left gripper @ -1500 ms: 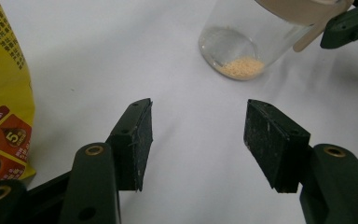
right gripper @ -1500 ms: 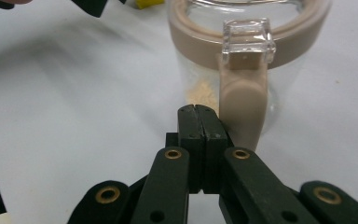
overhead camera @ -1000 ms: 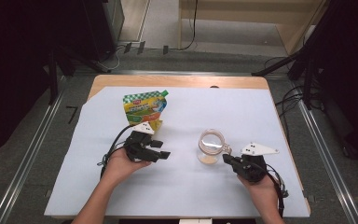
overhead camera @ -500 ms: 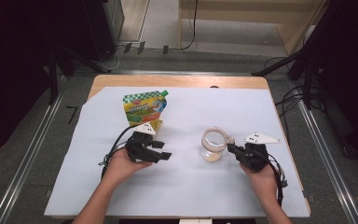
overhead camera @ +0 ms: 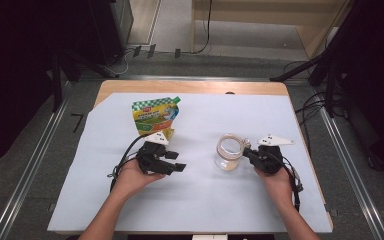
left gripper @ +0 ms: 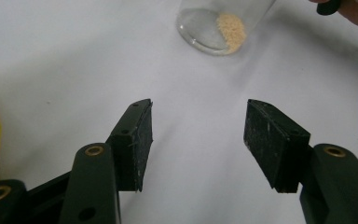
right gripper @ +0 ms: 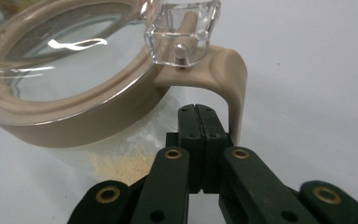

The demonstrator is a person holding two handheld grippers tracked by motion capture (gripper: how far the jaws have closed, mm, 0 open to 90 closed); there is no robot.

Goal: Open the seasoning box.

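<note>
Nearing the glass jar [overhead camera: 228, 151] near the counter's right edge: right gripper [right gripper: 197, 112], fingers closed and empty, now inside its handle [right gripper: 228, 79]; lift pending. Left gripper [left gripper: 198, 135] open, idle.

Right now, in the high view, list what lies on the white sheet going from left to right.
Left gripper held open, with the colourful pouch just beyond it → clear jar with a beige rim and handle → right gripper, jaws shut, tips at the jar's handle.

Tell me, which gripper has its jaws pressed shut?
The right gripper, poked into the handle of the glass jar, has its jaws shut. The left gripper holds its jaws wide apart.
</note>
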